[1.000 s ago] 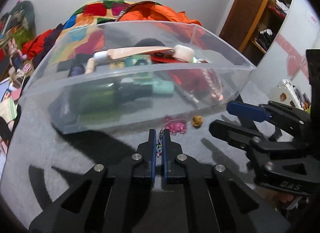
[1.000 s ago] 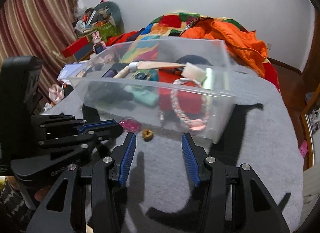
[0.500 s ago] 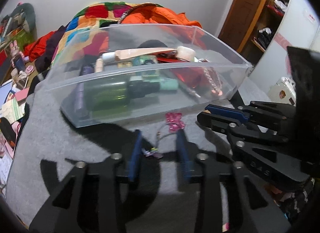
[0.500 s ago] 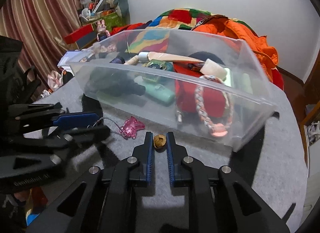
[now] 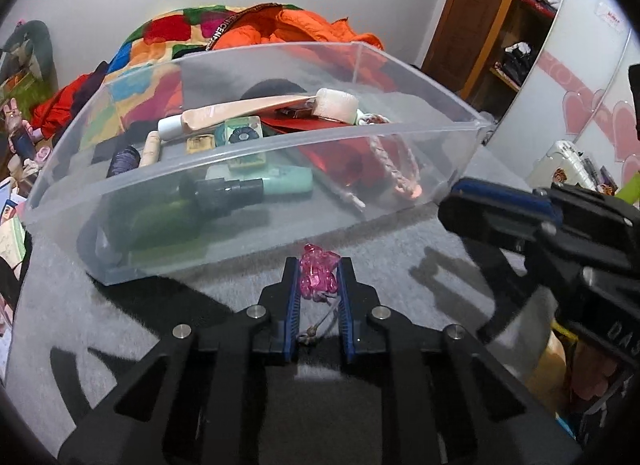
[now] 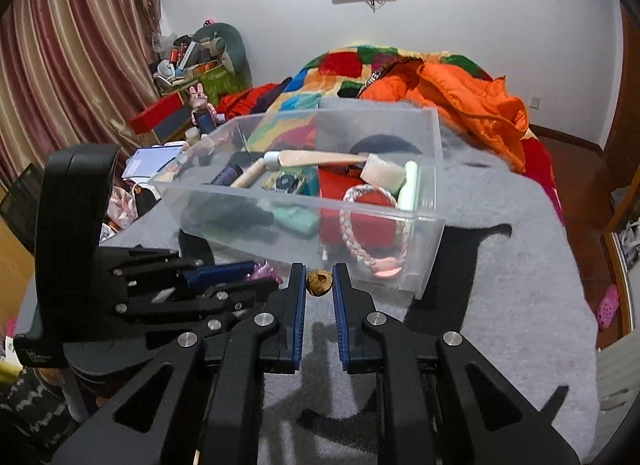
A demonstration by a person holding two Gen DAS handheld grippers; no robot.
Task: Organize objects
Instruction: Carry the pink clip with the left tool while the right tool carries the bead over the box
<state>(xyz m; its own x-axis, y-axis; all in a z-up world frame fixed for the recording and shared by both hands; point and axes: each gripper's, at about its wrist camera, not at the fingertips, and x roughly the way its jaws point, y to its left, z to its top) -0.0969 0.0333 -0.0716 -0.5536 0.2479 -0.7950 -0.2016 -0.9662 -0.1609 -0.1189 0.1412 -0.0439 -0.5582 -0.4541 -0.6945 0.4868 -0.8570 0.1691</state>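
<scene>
A clear plastic bin [image 5: 256, 185] holding several small items stands on the grey cloth; it also shows in the right wrist view [image 6: 424, 221]. My left gripper [image 5: 318, 277] is shut on a pink charm [image 5: 318, 271] with a cord, just in front of the bin's near wall. My right gripper [image 6: 319, 283] is shut on a small brown bead [image 6: 319, 282], held above the cloth in front of the bin. The left gripper [image 6: 224, 277] sits close to the left of the right one.
The grey cloth [image 6: 500, 285] covers the surface around the bin. A bed with a patchwork quilt [image 6: 332, 77] and an orange jacket [image 6: 472, 105] lies behind. A wardrobe [image 5: 500, 25] stands at the right, clutter and curtains [image 6: 72, 65] at the left.
My left gripper let go of the cord, opened, moved forward and shut on the pink charm. My right gripper closed on the brown bead and lifted it off the cloth.
</scene>
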